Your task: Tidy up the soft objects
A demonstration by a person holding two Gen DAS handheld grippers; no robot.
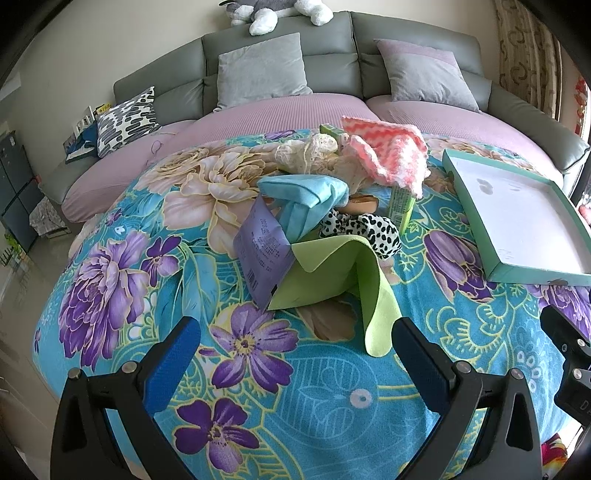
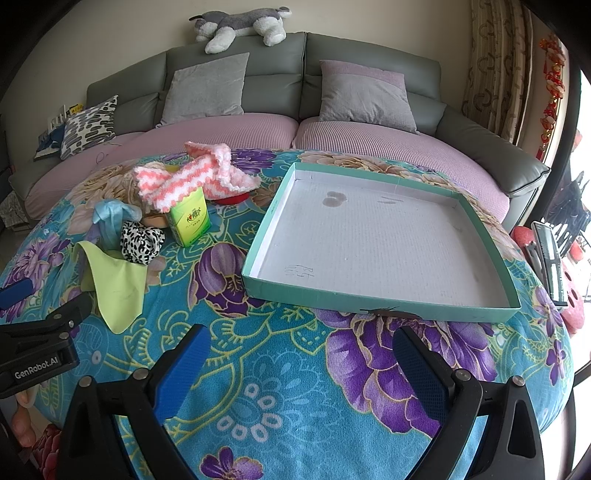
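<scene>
Left wrist view: left tongs (image 1: 295, 354) wide, empty, just before green cloth (image 1: 332, 273); pile holds blue cloth (image 1: 306, 192), spotted scrunchie (image 1: 369, 229), pink knit (image 1: 388, 151). Right wrist view: right tongs (image 2: 299, 362) wide, empty over floral desk (image 2: 277, 387); teal tray (image 2: 369, 302) ahead.

A home living room: grey sofa (image 2: 306, 74), cushions (image 2: 205, 86), plush dog (image 2: 240, 24).

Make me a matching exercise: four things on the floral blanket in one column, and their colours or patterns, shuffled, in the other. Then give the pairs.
Things
1. flat cloth nearest the left gripper
2. fluffy knit cloth
3. shallow box
4. scrunchie

Colours
A. teal outside, white inside
B. black and white spots
C. lime green
D. pink and white zigzag

Pairs: 1-C, 2-D, 3-A, 4-B
</scene>
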